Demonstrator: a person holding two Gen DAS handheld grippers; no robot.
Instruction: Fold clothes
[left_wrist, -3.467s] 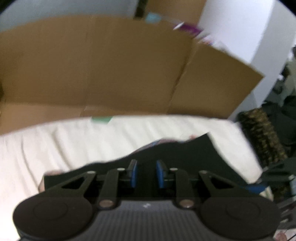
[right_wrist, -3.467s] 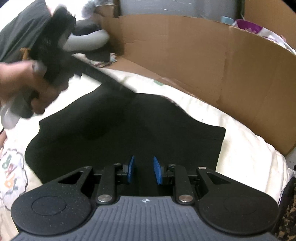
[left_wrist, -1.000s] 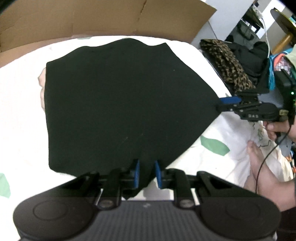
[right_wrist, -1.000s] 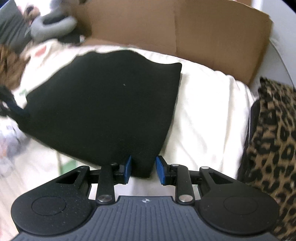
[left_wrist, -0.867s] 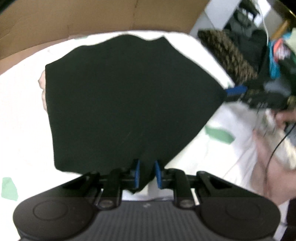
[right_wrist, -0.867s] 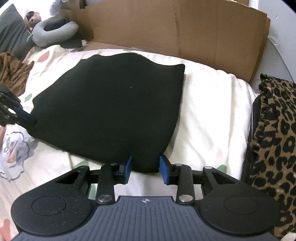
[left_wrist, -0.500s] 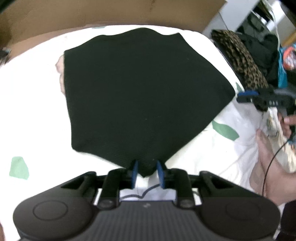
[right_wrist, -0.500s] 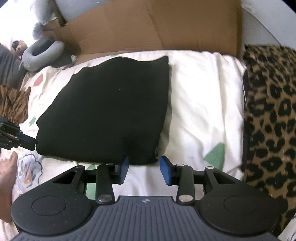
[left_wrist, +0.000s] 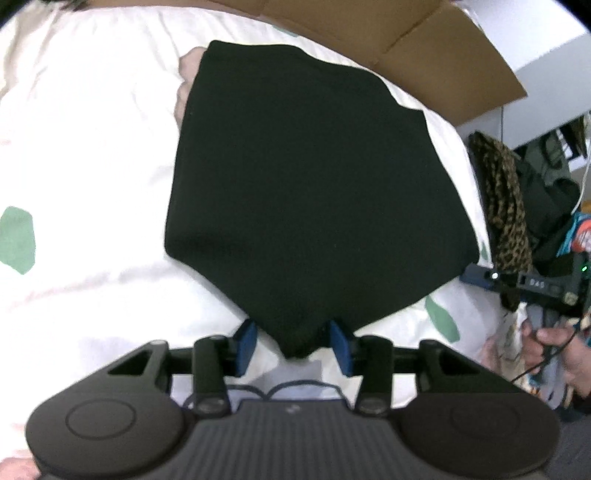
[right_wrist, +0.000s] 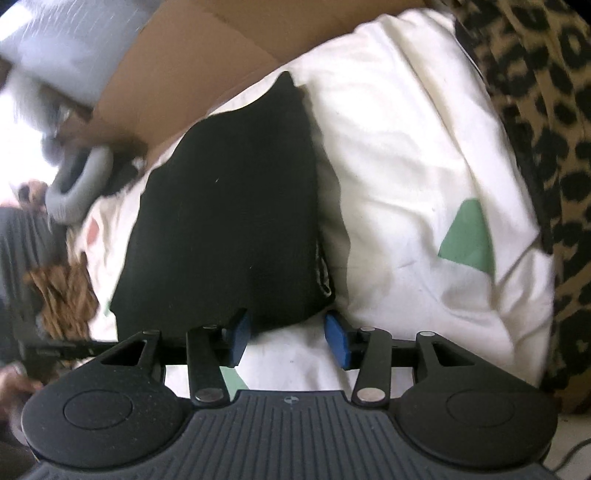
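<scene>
Black garment (left_wrist: 314, 192) released, both tongs opening, L (left_wrist: 294, 345), R (right_wrist: 288, 338), apparently flat

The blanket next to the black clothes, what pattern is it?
Leopard print, tan with black spots; clearest in the right wrist view.

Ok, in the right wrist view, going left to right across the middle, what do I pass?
Grey neck pillow → folded black garment → white bedsheet → green patch on the sheet → leopard-print fabric.
</scene>
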